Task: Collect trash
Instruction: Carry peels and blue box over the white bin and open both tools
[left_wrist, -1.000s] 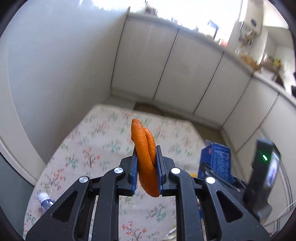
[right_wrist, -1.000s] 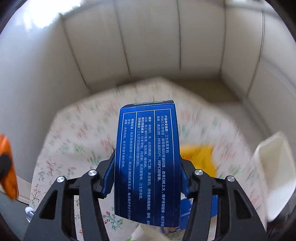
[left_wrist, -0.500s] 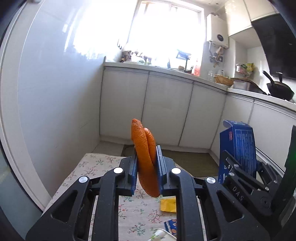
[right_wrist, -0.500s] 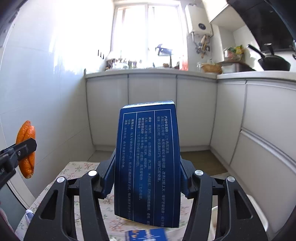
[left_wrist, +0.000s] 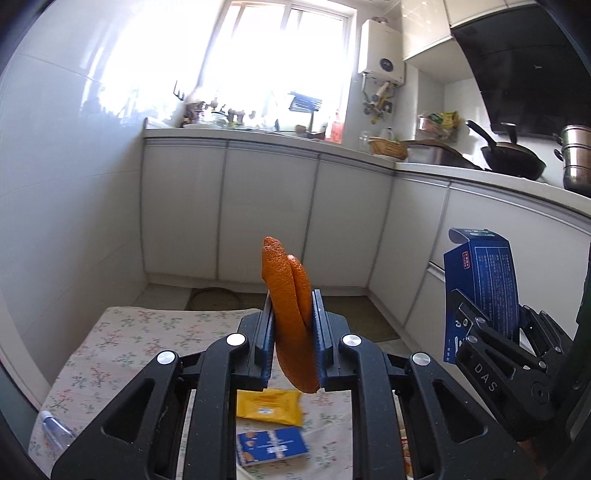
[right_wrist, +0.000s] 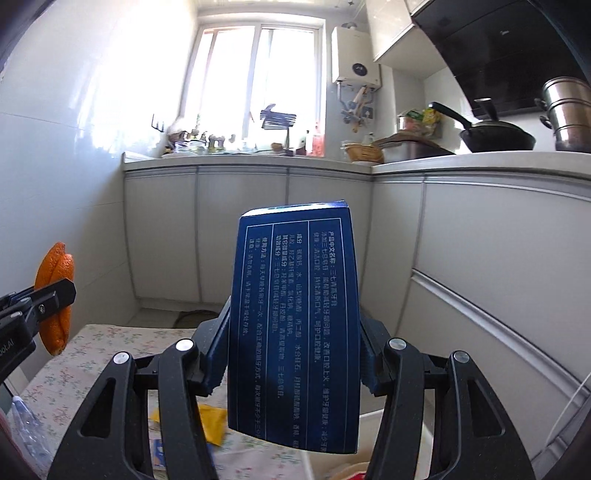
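Peel (left_wrist: 291, 325) sits pinched between the left gripper's (left_wrist: 291, 354) jaws; box (right_wrist: 295, 325) is clamped by the right gripper (right_wrist: 293, 358), both above the table (left_wrist: 122, 343). Risk, I judge: 2 loads swinging could slip, the peel being thin.

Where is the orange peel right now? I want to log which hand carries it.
The orange peel is clamped upright in the left hand-held gripper, raised above the floral table; the right wrist view shows it at far left.

Left gripper (left_wrist: 291, 345) clamps folded orange peel (left_wrist: 290, 321) upright above floral tablecloth (left_wrist: 122, 343) (yellow packet (left_wrist: 269, 406) below); right gripper (left_wrist: 491, 325) grips blue box (left_wrist: 480, 280).
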